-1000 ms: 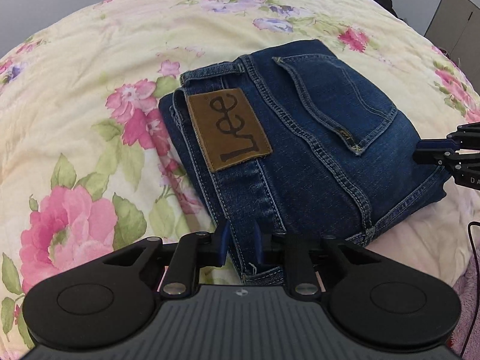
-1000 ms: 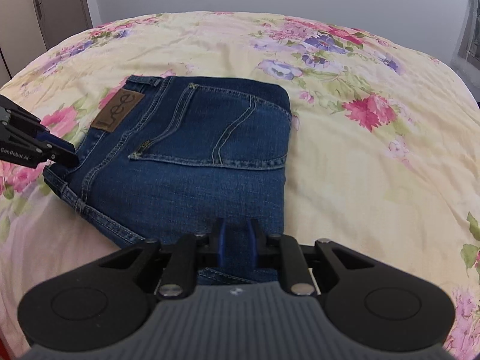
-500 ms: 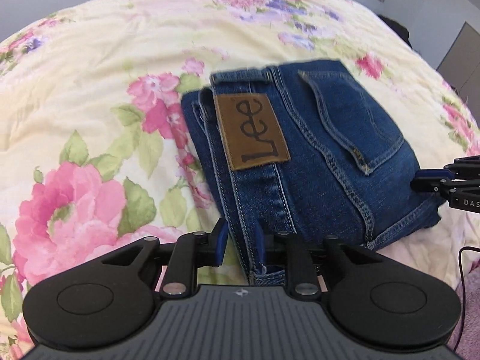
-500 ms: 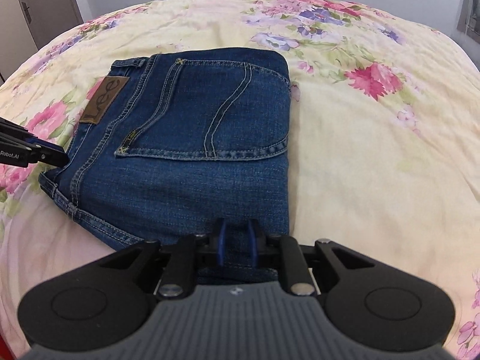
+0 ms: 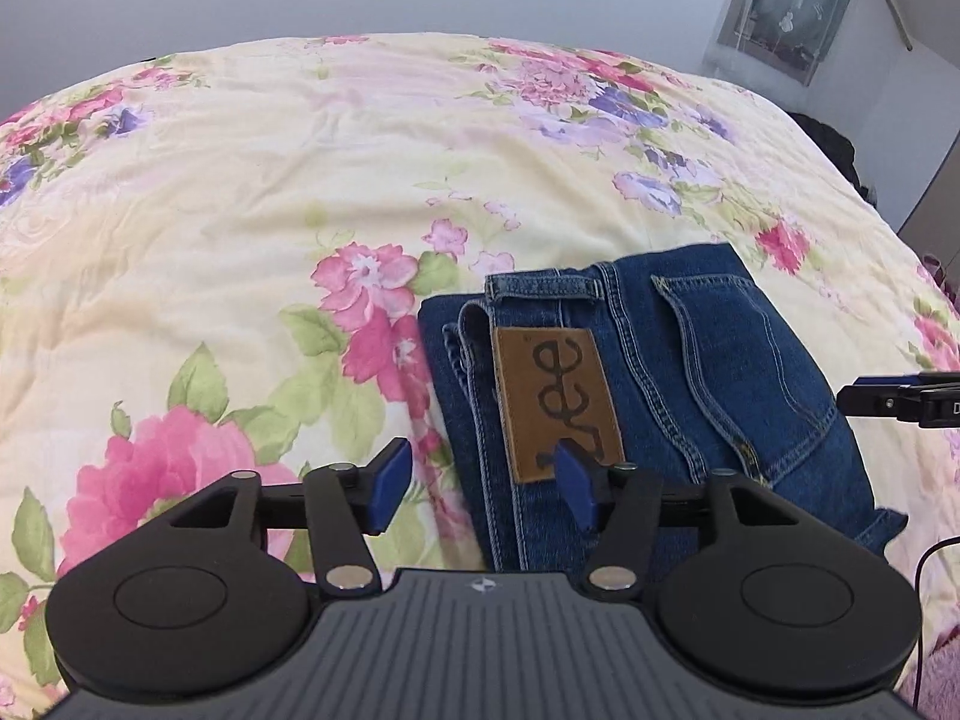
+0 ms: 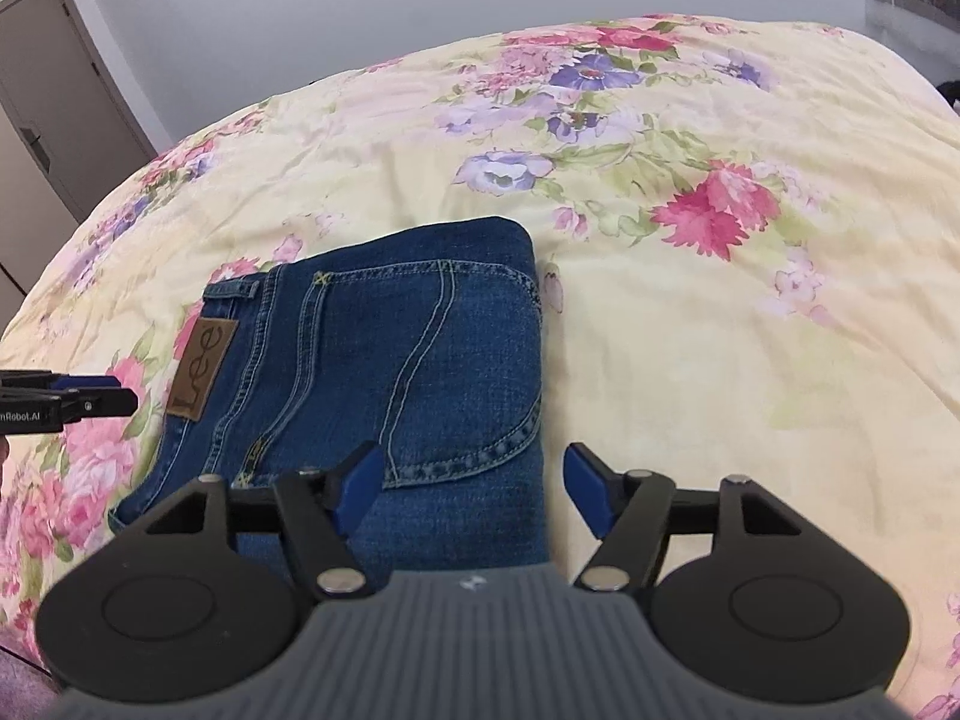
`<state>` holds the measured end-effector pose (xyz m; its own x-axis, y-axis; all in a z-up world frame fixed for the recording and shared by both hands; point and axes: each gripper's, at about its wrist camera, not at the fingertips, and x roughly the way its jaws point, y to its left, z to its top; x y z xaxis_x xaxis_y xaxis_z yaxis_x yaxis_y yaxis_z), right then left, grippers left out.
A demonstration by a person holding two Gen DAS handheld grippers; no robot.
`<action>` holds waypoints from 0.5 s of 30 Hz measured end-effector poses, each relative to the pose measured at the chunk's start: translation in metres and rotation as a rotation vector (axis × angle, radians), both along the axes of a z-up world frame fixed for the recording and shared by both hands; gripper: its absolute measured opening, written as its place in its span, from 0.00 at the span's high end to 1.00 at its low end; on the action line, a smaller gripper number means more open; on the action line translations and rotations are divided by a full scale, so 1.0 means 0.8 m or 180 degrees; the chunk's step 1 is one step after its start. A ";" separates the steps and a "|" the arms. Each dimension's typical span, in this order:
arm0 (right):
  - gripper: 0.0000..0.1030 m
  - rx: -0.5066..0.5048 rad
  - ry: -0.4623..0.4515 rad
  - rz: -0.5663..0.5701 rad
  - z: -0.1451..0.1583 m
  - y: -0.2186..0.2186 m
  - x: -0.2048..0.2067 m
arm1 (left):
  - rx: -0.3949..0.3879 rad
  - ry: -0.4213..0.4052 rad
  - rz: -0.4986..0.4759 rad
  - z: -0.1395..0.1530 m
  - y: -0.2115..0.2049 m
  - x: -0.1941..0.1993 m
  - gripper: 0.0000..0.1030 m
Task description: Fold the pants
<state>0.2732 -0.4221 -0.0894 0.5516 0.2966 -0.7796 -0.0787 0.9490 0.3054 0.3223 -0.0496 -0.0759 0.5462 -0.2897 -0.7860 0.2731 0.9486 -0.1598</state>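
Observation:
Blue jeans lie folded into a compact rectangle on the bed, back pocket and brown Lee patch facing up. They also show in the right wrist view. My left gripper is open and empty above the near waistband edge. My right gripper is open and empty above the near right corner of the jeans. Each gripper's tip shows at the edge of the other's view, the right one and the left one.
The bed is covered by a pale yellow quilt with pink and purple flowers. A grey door stands at the far left. A dark object lies at the bed's far right edge. A thin black cable hangs at right.
Both grippers were shut on the near edge of the jeans and have now opened, letting go. Both have lifted and drawn back, so the jeans sit lower in the views.

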 end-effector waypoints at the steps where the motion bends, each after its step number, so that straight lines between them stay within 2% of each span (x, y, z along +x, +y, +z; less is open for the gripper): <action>1: 0.37 0.0070 0.0031 -0.0047 -0.005 -0.004 0.007 | -0.0055 0.0010 0.0019 -0.004 0.001 0.005 0.32; 2: 0.37 0.0155 0.0068 -0.0092 -0.011 -0.009 0.013 | -0.0133 0.0027 0.0045 -0.008 0.004 0.009 0.31; 6: 0.37 0.0504 0.0207 -0.0231 -0.034 -0.026 0.035 | -0.0716 0.0227 0.0299 -0.037 0.028 0.032 0.30; 8: 0.37 0.0576 0.0255 -0.0265 -0.044 -0.029 0.044 | -0.0891 0.0307 0.0396 -0.052 0.038 0.042 0.30; 13: 0.36 0.0899 0.0286 -0.0207 -0.066 -0.033 0.057 | -0.1475 0.0391 0.0336 -0.080 0.052 0.056 0.29; 15: 0.39 0.1079 0.0282 -0.0181 -0.074 -0.037 0.061 | -0.1677 0.0464 0.0347 -0.093 0.054 0.062 0.26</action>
<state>0.3220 -0.4519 -0.1483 0.5092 0.5174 -0.6877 0.0122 0.7947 0.6069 0.3716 -0.0063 -0.1507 0.4914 -0.6118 -0.6199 0.1174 0.7518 -0.6489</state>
